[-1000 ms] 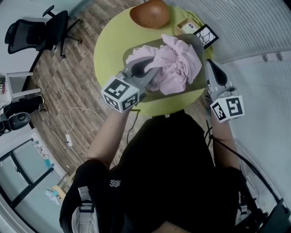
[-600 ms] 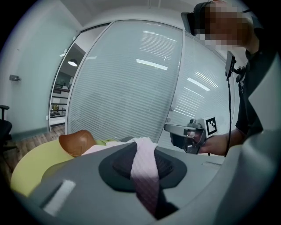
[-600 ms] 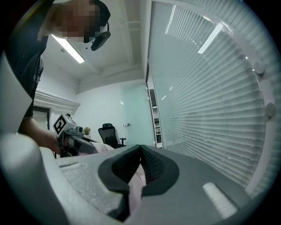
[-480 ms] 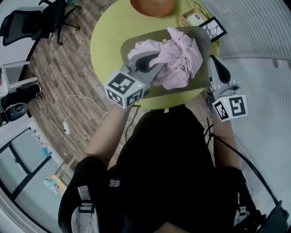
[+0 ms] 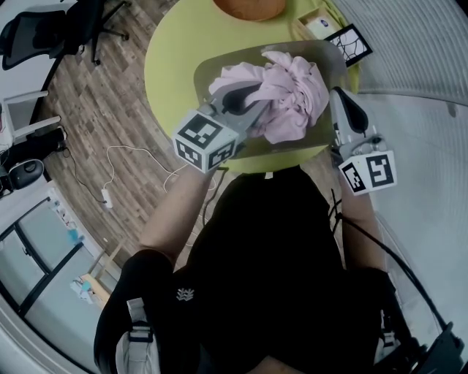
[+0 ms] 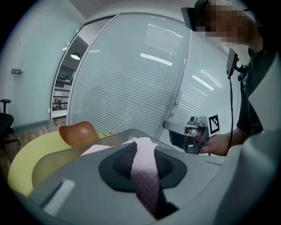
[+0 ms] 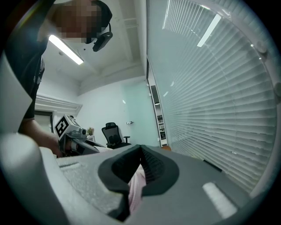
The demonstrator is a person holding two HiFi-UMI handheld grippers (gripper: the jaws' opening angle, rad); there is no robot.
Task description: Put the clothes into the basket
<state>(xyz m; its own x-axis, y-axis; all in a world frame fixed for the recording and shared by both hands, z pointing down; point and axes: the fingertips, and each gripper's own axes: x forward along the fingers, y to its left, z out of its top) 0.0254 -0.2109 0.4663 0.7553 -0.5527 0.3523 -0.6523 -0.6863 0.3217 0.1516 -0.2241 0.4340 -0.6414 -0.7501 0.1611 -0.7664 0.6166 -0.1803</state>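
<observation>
The left gripper (image 5: 252,106) has its jaws nearly together, pinching a thin strip of the pink clothes (image 5: 292,95). With so little fabric in the grip the strip could slide out, or a late release could drag cloth back over the rim. The clothes sit bunched within the outline of the basket (image 5: 208,73), and a fold by the near edge looks apt to spill over. The right gripper (image 5: 336,98) is likewise closed narrow on a pink fold at the heap's right side, so uneven letting go could tip the bundle sideways. The table (image 5: 168,80) is round, smooth and yellow-green. The basket is grey and round-cornered, the clothes a soft, limp, crumpled knit, and the bowl (image 5: 248,6) brown and glossy.
</observation>
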